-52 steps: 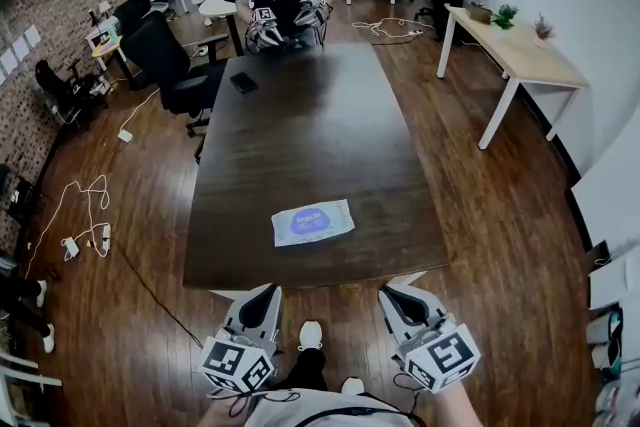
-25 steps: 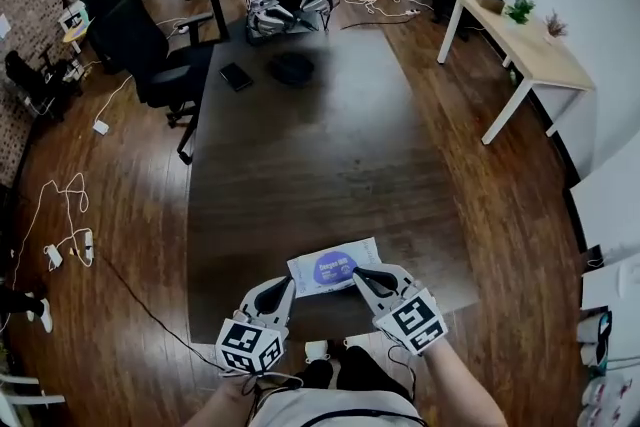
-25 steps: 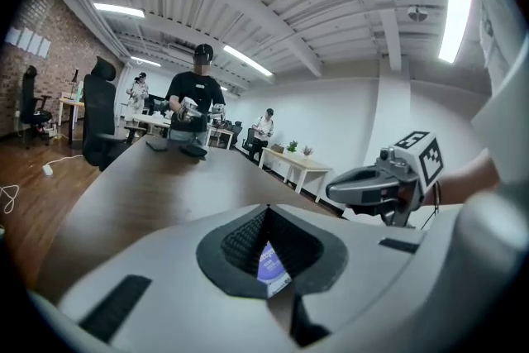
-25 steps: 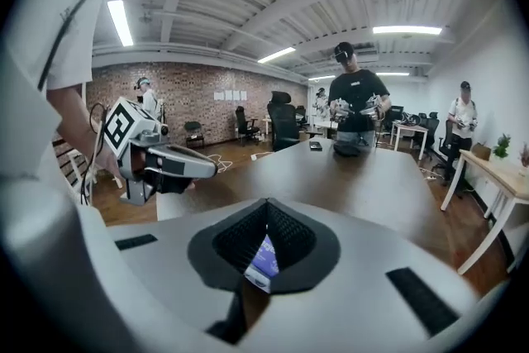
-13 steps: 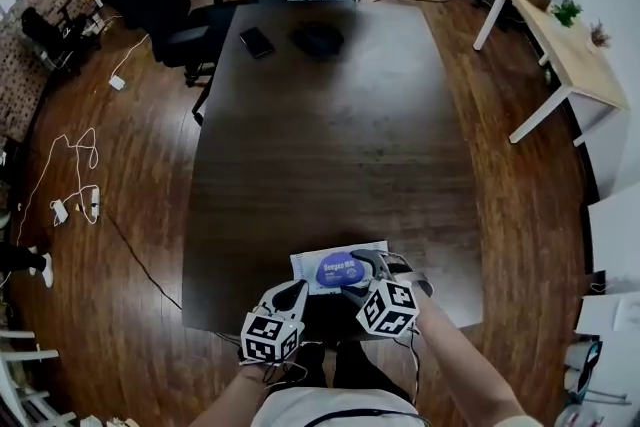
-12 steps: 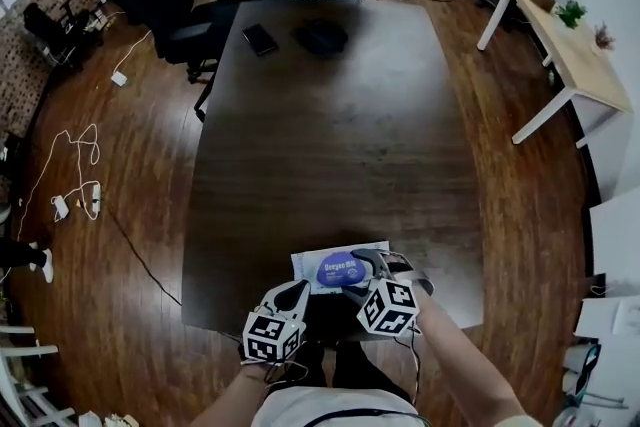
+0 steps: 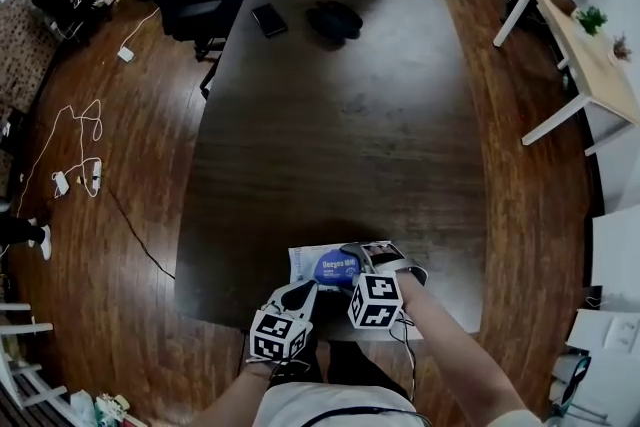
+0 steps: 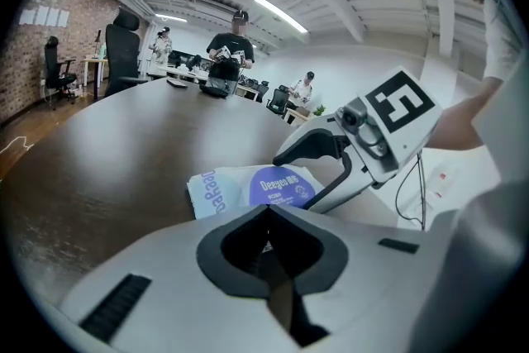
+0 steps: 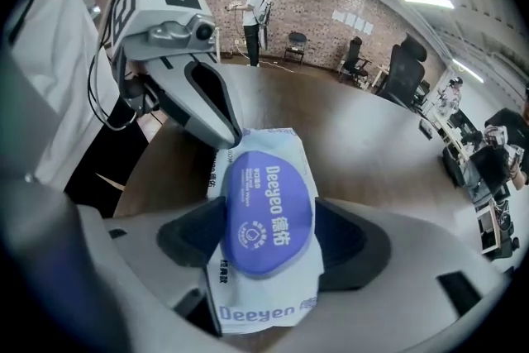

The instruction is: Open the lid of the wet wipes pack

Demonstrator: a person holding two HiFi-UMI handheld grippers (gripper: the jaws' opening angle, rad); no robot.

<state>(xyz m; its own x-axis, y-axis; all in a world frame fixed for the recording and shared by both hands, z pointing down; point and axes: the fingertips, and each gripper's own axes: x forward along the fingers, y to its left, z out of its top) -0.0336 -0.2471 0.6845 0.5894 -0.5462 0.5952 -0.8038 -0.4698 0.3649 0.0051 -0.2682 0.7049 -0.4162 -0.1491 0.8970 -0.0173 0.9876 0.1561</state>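
Right gripper [image 9: 273,236] straddling the pack [image 9: 264,310]
Jaws just opening wide around it at the table's [image 7: 330,115] near edge; left gripper's [image 8: 269,248] jaws sitting together.

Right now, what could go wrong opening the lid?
1. The right hand-held gripper: jaws have just been opening and straddle the pack; closing here may squeeze it, not catch the lid.
2. The left hand-held gripper is shut by the pack's end, not clearly pinning it; the pack may lift.
3. The pack lies near the table edge; it could slide off.
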